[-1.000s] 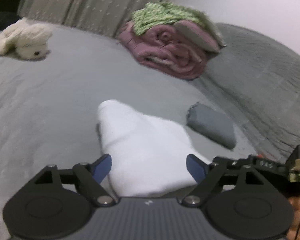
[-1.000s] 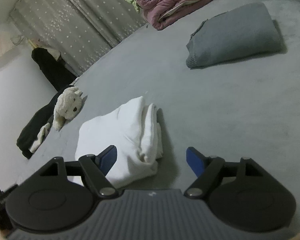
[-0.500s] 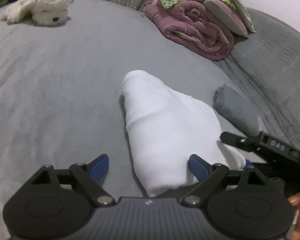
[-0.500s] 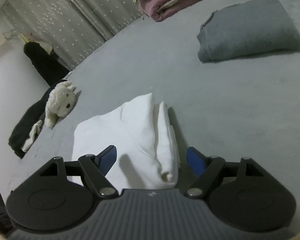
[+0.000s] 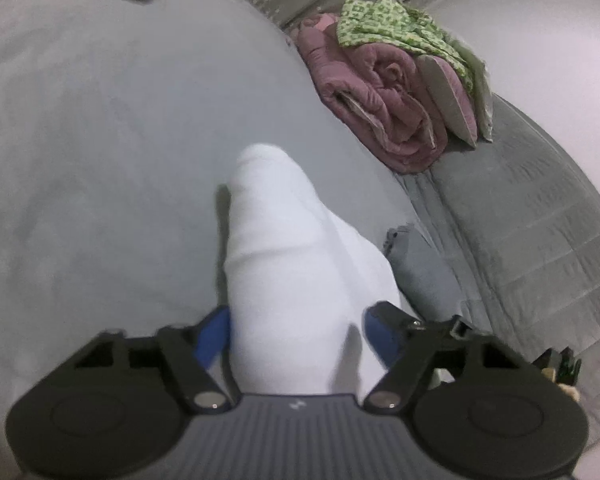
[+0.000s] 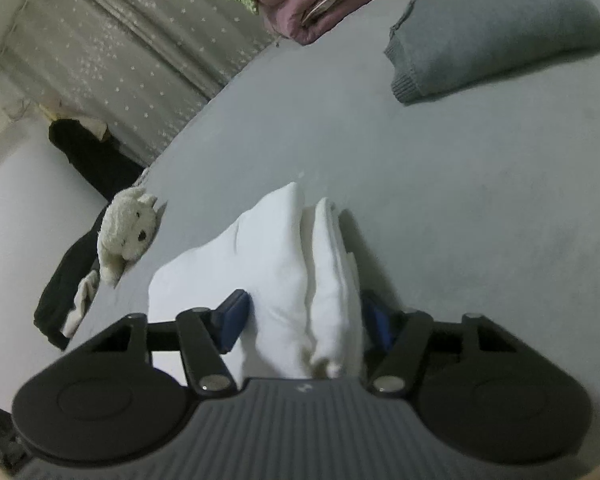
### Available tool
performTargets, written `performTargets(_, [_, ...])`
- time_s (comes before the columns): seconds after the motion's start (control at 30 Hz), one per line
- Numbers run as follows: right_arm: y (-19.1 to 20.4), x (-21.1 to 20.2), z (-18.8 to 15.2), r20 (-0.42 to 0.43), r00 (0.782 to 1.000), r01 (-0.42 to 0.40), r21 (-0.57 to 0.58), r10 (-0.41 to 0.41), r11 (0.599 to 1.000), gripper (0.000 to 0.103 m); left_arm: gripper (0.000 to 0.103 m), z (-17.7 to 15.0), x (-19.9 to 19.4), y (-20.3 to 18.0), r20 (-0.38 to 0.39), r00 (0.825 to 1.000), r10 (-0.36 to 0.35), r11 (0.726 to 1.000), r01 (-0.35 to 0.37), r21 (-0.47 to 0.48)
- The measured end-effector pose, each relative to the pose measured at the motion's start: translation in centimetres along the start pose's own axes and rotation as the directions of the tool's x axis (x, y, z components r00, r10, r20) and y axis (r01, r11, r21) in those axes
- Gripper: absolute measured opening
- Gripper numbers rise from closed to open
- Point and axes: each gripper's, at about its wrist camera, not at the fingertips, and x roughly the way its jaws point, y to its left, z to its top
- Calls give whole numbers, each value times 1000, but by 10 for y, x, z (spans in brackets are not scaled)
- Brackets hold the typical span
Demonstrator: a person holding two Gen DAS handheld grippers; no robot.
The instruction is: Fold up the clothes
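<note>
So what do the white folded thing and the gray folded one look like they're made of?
White garment: soft, matte, thick fabric, perhaps cotton or fleece; its folds are plump and rounded. Gray garment: looks knitted, with a ribbed hem along its edge, probably a sweater; the fibre can't be told.

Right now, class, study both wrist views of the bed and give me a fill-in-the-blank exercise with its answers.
1. Each gripper has a folded ____ garment between its fingers.
2. The green patterned cloth lies on top of the ____ quilt.
3. The plush toy on the bed is coloured ____.
4. Beyond the right gripper lies a folded ____ sweater.

Answers: white; pink; cream; grey
</note>
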Motion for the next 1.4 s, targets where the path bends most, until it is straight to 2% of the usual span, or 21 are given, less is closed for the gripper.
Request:
performTargets(0.07, [0,-3,-1,2,1000,0,25,0,1000,54,61,-1,-1,-3,6,1000,17,1000,-17,12])
performTargets(0.13, [1,-8,-1,1,1000,-16,47,16,999,52,56,0,-4,-6,7,1000,14,1000,-14,7])
performTargets(0.3, [11,-23,-4,-42,999,-19,52,21,998,51,54,6,-22,-13,-4,1000,-3,1000,3,-20])
performTargets(0.5, [22,-42,-15,-123,992,3,18,-1,1000,51,54,3,-45,-17,-72,997,35,999,-34,17])
performTargets(0.7, [28,-51,-25,-170,985,31,-52,-39,998,55,55,-7,-54,-18,-157,983,100,991,-83,109])
performTargets(0.87, [33,-50,-24,-144,987,61,-110,-77,992,61,58,-3,-50,-17,-105,990,93,991,-82,109])
performTargets(0.93, [38,-51,-24,-117,989,76,-146,-94,986,61,64,-2,-49,-16,-84,992,90,991,-81,109])
performTargets(1.07, [59,-46,-29,19,986,162,-301,-164,940,61,67,2,-46,-14,-42,996,84,991,-79,110])
performTargets(1.2, [80,-40,-42,147,974,225,-501,-175,835,61,66,2,-36,-10,-14,994,106,990,-104,96])
performTargets(1.3, [93,-33,-56,168,977,208,-627,-130,751,61,66,2,-27,-8,-3,994,109,990,-108,86])
performTargets(1.4, [96,-23,-64,135,986,167,-678,-101,716,61,66,-1,-21,-7,1,993,117,989,-116,89])
